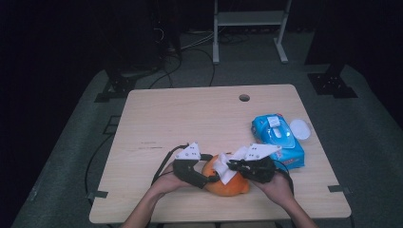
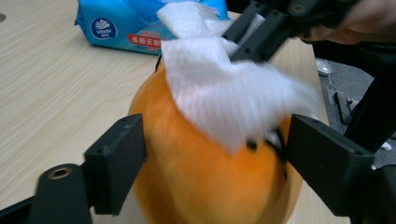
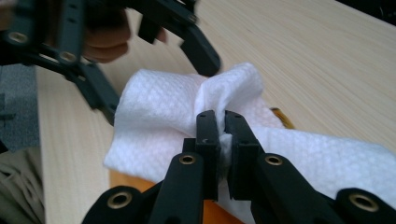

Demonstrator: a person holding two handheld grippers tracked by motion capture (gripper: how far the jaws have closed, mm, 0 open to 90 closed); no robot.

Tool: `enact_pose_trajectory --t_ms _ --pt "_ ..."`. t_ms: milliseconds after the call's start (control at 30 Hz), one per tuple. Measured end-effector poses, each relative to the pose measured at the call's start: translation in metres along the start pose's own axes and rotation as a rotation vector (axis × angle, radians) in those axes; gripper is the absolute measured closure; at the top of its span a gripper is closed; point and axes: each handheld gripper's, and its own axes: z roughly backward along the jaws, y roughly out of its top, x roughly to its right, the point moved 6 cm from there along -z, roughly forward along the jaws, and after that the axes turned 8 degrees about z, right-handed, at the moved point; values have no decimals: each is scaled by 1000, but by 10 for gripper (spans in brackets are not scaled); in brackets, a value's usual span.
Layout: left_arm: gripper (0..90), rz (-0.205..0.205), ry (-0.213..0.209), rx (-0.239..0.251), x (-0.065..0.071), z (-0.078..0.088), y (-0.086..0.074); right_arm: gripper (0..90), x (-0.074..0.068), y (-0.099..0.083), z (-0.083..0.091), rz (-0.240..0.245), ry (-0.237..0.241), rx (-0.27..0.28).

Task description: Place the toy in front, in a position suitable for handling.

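Wiping of an orange plush toy (image 1: 226, 180) with a white wet wipe (image 1: 227, 167), seen at the near edge of the worktop (image 1: 190, 118).

High view: left tool (image 1: 212, 176) comes in from the toy's left, right tool (image 1: 236, 165) from its right, both held low over the toy. A blue wipes pack (image 1: 278, 141) lies just beyond the right hand (image 1: 278, 186), its lid (image 1: 300, 128) flipped open. Toy sits between the two hands, near the person.

Left gripper view: left tool (image 2: 212, 154) straddles the toy (image 2: 205, 182), jaws spread to either side of its body. The near pad looks to rest against the plush; whether the far one presses I cannot tell. The wipe (image 2: 229, 100) drapes over the toy's top and partly covers its stitched face. The right tool (image 2: 233, 44) enters from above, at the wipe's upper fold. The wipes pack (image 2: 123, 25) is behind.

Right gripper view: right tool (image 3: 220, 121) has its jaws pressed together, pinching a bunched fold of the wipe (image 3: 159, 121). A sliver of orange (image 3: 126, 179) shows beneath. The left tool (image 3: 198, 56) lies beyond the wipe.

Judgement on technique: the left tool should steady the toy firmly enough that it does not roll, without crushing the plush. The right tool should keep its pinch and drag the wipe flat across the surface in short strokes, so cloth rather than jaw tips meets the fabric. Risk: the wipe bunching and sliding off, or the toy shifting toward the worktop edge.
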Motion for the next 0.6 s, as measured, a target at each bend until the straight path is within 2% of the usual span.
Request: enact_pose_trajectory --t_ms 67,133,433,600 --pt "226 -20 19 -26 0 -2 -5 841 -7 4 -2 23 6 0" --pt "250 -34 21 -31 -2 -2 -10 841 -8 4 -3 42 4 -10" --pt "298 -46 20 -42 -6 -1 -16 842 15 -20 10 -62 -11 -4" --pt "301 -33 18 -40 -8 0 -18 843 21 -29 16 -89 -27 -10"
